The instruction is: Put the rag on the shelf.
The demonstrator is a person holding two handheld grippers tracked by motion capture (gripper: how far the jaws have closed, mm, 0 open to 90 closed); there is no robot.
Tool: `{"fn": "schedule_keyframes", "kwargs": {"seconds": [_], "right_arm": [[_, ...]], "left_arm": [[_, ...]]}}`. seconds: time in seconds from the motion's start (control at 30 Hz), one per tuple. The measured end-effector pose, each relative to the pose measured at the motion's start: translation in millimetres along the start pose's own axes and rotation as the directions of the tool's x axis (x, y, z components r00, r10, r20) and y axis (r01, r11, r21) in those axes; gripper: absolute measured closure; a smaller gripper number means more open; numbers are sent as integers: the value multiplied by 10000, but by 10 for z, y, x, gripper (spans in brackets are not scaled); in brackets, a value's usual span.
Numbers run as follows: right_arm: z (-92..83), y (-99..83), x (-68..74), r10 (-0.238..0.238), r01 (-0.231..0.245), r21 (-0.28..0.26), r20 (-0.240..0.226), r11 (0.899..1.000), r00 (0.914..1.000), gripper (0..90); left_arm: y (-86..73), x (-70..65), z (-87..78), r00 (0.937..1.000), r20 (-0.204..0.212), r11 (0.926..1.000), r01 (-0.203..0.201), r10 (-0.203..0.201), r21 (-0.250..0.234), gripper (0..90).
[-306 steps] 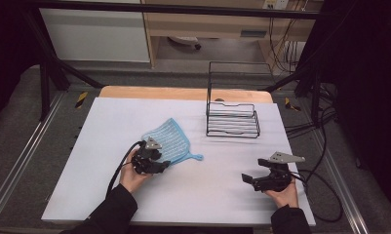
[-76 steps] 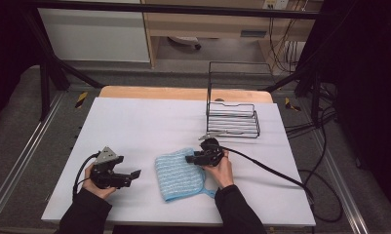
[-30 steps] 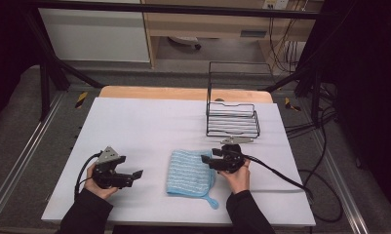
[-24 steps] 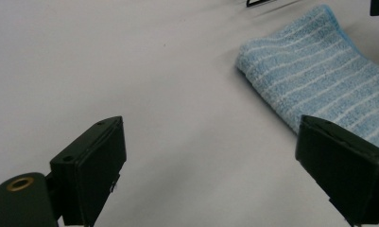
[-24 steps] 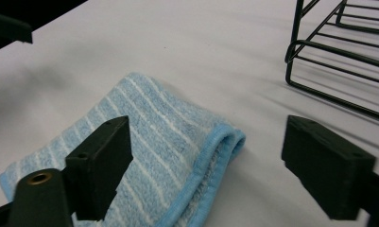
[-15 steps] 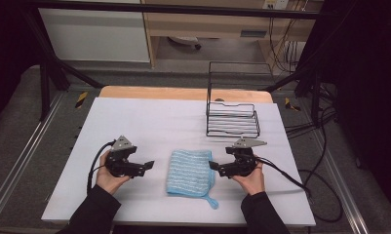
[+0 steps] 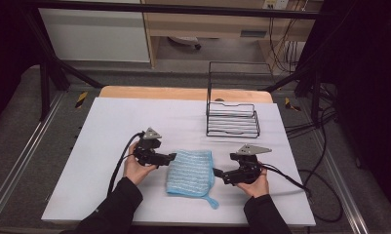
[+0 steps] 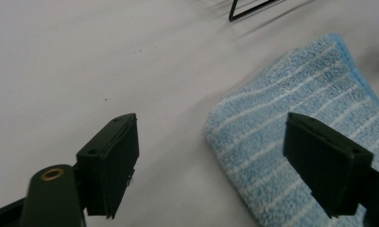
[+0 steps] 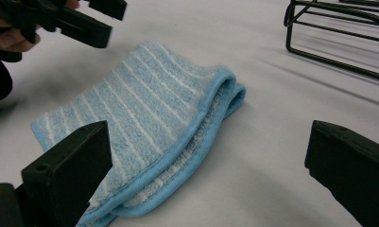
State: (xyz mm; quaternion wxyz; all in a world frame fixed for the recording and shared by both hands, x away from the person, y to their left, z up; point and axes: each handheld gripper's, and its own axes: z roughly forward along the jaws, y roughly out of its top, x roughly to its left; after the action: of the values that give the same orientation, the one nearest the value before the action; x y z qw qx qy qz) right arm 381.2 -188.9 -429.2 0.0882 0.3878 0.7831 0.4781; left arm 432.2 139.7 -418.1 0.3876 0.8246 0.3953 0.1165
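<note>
The left gripper [image 7: 172, 156] has its jaws apart at the left edge of the folded cloth [image 7: 190, 171], and they have just been closing a little, one jaw over the cloth and one over bare counter [image 7: 110, 126]. The right gripper [image 7: 217, 173] stands wide apart at the cloth's right side, holding nothing. To fold on neatly, I'd pinch both layers at a corner, low and level. The rack [image 7: 232, 117] sits well behind
</note>
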Motion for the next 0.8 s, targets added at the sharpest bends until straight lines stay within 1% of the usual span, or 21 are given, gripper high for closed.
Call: {"fn": "schedule_keyframes", "kwargs": {"seconds": [0.17, 0.23, 0.33, 0.4, 0.43, 0.57, 0.63, 0.8], "right_arm": [[-5, -3, 4, -20, 21, -52, 31, 10000, 10000, 19], [0, -2, 2, -15, 15, -29, 25, 10000, 10000, 22], [14, -2, -1, 53, -53, 45, 44, 10000, 10000, 32], [28, 4, -8, 143, -144, 52, 69, 9999, 9999, 44], [37, 10, -13, 219, -219, 58, 72, 9997, 9997, 52], [89, 57, -44, 406, -408, 86, 210, 9991, 9990, 96], [142, 93, -55, 426, -433, 220, 286, 9988, 9987, 121], [335, 178, -96, 602, -620, 531, 358, 9967, 9975, 235]], "left_arm": [[9, -43, 176, 9999, -101, 9988, 117, -112, 475, 344], [-5, -45, 229, 9995, -155, 9973, 281, -271, 684, 399], [-23, -16, 264, 9980, 14, 9935, 634, -639, 948, 455], [-32, 1, 265, 9963, 243, 9916, 798, -827, 1020, 514], [-35, 6, 263, 9962, 282, 9909, 788, -823, 1093, 541], [-56, -4, 282, 9939, 510, 9890, 915, -980, 1161, 630], [-55, -13, 286, 9927, 544, 9876, 1002, -1074, 1212, 671], [-71, -32, 280, 9929, 518, 9877, 1003, -1071, 1202, 715]]}}
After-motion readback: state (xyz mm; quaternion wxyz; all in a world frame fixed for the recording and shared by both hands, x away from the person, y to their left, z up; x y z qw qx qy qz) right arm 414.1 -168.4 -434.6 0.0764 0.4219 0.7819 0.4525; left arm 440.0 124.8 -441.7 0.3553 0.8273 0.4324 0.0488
